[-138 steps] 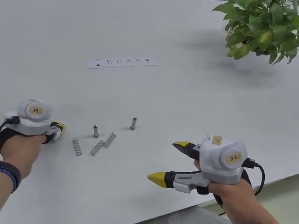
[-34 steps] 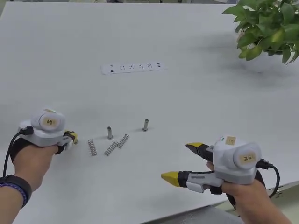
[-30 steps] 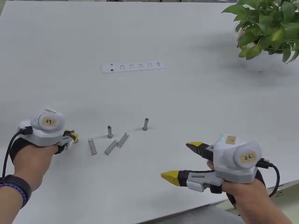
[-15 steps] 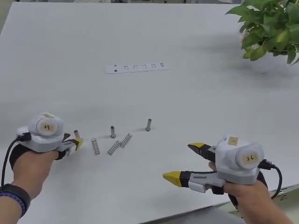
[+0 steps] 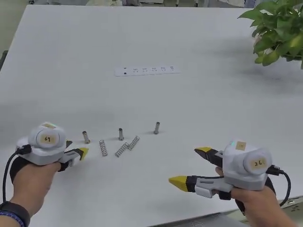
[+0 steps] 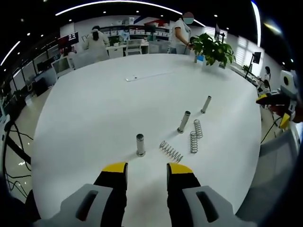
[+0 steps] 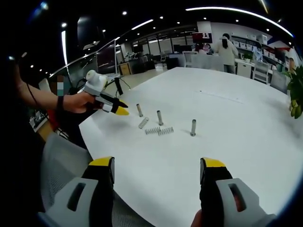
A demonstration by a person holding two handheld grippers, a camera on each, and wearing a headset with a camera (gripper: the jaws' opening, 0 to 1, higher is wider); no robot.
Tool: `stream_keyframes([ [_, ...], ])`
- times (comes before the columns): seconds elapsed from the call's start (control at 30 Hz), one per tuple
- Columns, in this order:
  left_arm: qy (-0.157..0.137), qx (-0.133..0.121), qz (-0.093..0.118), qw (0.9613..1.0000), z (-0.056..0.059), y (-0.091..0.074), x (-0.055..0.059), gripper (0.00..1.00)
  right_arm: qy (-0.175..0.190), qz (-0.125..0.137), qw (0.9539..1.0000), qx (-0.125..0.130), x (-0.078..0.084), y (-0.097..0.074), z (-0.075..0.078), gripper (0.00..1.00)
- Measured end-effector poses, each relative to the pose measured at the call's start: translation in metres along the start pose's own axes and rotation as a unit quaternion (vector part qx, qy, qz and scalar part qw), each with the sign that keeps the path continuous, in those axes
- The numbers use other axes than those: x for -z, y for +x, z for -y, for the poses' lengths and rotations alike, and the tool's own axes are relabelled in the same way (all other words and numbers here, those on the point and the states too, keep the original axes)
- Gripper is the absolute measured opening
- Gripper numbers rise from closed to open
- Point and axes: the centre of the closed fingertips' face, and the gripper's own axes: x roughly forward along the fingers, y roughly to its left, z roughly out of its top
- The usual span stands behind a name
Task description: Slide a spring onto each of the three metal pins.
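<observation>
Left gripper (image 5: 75, 147) has pulled back off the leftmost pin (image 5: 85, 137) — jaws slightly apart, nothing in them. All three pins (image 5: 121, 134) stand bare, the springs (image 5: 121, 149) lying loose beside them on the table (image 5: 199, 99). Right gripper (image 5: 191, 166) hasn't budged — wide open, empty.

The right gripper (image 7: 157, 164) hangs at the near edge of the white table (image 7: 236, 132), its yellow-tipped fingers (image 7: 102, 163) spread wide with nothing between them. Further in, three pins stand upright in a row: the left pin (image 7: 139, 110), the middle pin (image 7: 159, 117) and the right pin (image 7: 193, 127). One spring (image 7: 143, 123) lies slanted between the left and middle pins. A second spring (image 7: 152, 130) and a third spring (image 7: 165, 130) lie end to end just in front of the middle pin. At the table's left edge a hand (image 7: 81, 101) holds the left gripper (image 7: 119, 107), which points toward the left pin.
</observation>
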Motion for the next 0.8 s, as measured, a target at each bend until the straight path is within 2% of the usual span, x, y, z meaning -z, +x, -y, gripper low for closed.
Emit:
stream_keyframes([
  [0.1,-0.014,0.002,0.006,0.9999,0.003,-0.005,0.001,0.3,-0.001,0.001,1.0,-0.002,-0.001,0.0,-0.001,0.73],
  [0.47,-0.023,-0.003,0.023,0.9995,0.013,-0.027,0.003,0.34,-0.003,0.003,1.0,-0.004,-0.001,-0.001,0.0,0.73],
  [0.8,-0.031,-0.003,0.023,0.9993,0.017,-0.029,0.007,0.34,-0.003,0.003,1.0,-0.006,0.002,-0.003,-0.001,0.73],
])
